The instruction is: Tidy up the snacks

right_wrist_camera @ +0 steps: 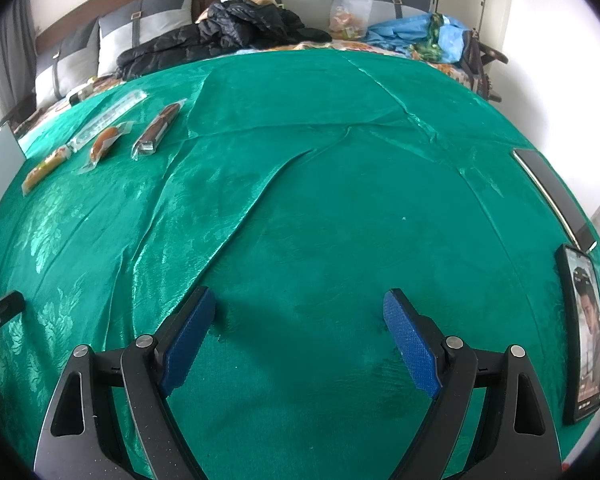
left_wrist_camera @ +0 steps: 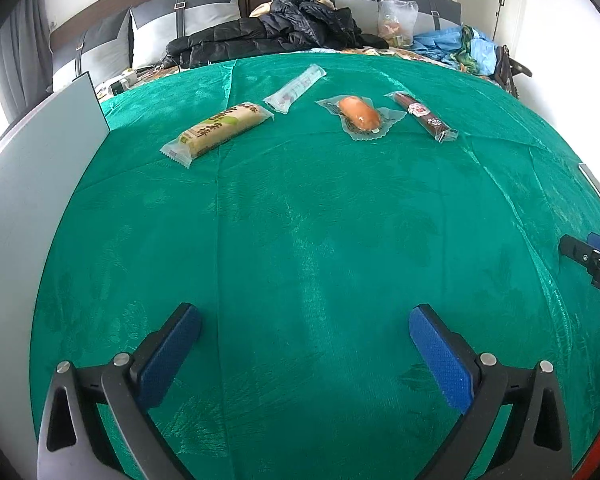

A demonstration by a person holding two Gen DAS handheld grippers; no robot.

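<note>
Several wrapped snacks lie in a row on the green tablecloth (left_wrist_camera: 300,220), far ahead of my left gripper (left_wrist_camera: 305,326): a long beige cake bar (left_wrist_camera: 220,128), a clear tube-shaped packet (left_wrist_camera: 296,87), a vacuum-packed orange sausage (left_wrist_camera: 359,113) and a dark red sausage stick (left_wrist_camera: 422,116). In the right wrist view they sit at the far left: the cake bar (right_wrist_camera: 46,168), the clear packet (right_wrist_camera: 108,118), the orange sausage (right_wrist_camera: 104,142) and the dark stick (right_wrist_camera: 158,128). My left gripper is open and empty. My right gripper (right_wrist_camera: 299,308) is open and empty over bare cloth (right_wrist_camera: 320,200).
A grey board (left_wrist_camera: 40,184) stands at the table's left edge. A lit phone (right_wrist_camera: 586,332) and a dark flat device (right_wrist_camera: 556,196) lie at the right edge. Behind the table are cushions, a black jacket (left_wrist_camera: 272,36) and bags. The right gripper's tip (left_wrist_camera: 592,256) shows at the left view's right edge.
</note>
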